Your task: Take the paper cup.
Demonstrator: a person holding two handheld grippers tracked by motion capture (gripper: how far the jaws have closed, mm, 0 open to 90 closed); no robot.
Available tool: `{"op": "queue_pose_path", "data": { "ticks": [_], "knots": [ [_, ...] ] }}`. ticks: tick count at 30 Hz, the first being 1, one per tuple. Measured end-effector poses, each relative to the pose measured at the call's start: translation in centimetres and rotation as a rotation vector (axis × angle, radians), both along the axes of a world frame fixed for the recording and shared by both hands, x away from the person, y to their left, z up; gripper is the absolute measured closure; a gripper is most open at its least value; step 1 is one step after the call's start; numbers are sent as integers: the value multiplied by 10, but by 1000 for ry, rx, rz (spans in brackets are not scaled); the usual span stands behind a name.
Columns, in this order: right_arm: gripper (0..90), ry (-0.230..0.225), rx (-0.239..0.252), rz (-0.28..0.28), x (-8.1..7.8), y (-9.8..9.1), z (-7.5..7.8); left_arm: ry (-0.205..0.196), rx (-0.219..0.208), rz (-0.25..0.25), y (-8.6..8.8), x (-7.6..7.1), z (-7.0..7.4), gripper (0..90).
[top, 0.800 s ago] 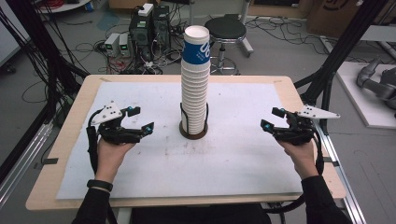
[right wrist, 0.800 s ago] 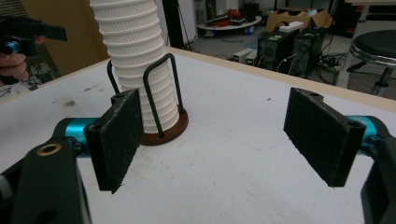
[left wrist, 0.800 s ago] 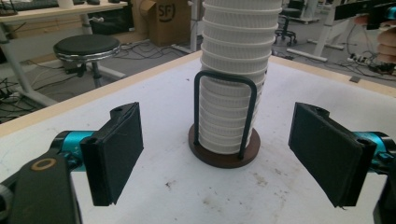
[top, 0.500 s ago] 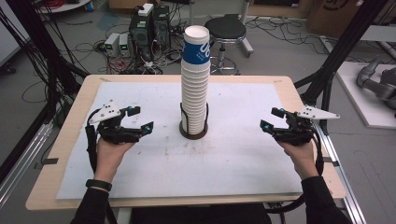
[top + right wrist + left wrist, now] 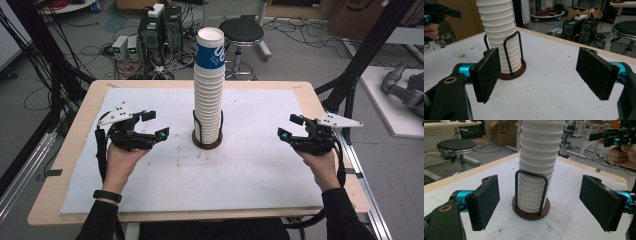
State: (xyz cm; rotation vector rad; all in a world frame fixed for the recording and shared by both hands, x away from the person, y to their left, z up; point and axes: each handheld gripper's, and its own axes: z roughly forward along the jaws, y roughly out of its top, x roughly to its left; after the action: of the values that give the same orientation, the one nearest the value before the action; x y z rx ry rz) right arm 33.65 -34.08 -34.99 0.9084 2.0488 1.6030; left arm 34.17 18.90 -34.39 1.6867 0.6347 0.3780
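Observation:
A tall stack of ribbed white paper cups (image 5: 207, 95), its top cup banded in blue, stands in a black wire holder on a round brown base (image 5: 207, 144) at the middle of the table. My left gripper (image 5: 156, 125) hovers to the stack's left, open and empty, pointing at it. My right gripper (image 5: 289, 128) is held to the stack's right, also open and empty. In the left gripper view the stack (image 5: 537, 167) rises between and beyond my wide-apart pads (image 5: 485, 201). In the right gripper view the stack (image 5: 500, 37) stands behind the left pad (image 5: 486, 73).
A white mat (image 5: 250, 170) covers the wooden table (image 5: 75, 150). Behind the table on the floor are a black stool (image 5: 241, 31), computer cases (image 5: 160, 25) and cables. Black frame posts (image 5: 360, 65) flank the table at both sides.

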Motion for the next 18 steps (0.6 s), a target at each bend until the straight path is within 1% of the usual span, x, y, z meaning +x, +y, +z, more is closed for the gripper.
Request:
{"op": "queue_pose_path", "data": {
  "ticks": [2, 3, 6, 7, 9, 10, 13, 15, 16, 18],
  "knots": [
    [202, 6, 2, -1, 0, 0, 0, 3, -13, -12, -6, 5, 6, 165],
    [202, 6, 2, -1, 0, 0, 0, 3, -13, -12, -6, 5, 6, 164],
    [202, 9, 0, 2, 0, 0, 0, -8, -19, -32, -12, 10, 13, 158],
    [203, 9, 0, 2, 1, 0, 0, -17, -17, -34, -14, 12, 16, 151],
    [203, 9, 1, 3, 1, -1, -1, -20, -16, -39, -18, 15, 21, 150],
    [202, 11, 1, 5, 1, -1, -1, -24, -13, -39, -22, 19, 26, 150],
    [203, 10, -3, 6, 1, 0, -1, -29, -12, -39, -27, 23, 33, 150],
    [202, 9, -4, 6, 0, 0, -1, -30, -12, -41, -29, 25, 35, 150],
    [202, 8, -4, 11, 0, 1, -1, -37, -11, -46, -32, 28, 40, 150],
    [202, 9, -4, 11, 0, 1, -1, -43, -15, -44, -34, 30, 42, 150]
  ]
}}
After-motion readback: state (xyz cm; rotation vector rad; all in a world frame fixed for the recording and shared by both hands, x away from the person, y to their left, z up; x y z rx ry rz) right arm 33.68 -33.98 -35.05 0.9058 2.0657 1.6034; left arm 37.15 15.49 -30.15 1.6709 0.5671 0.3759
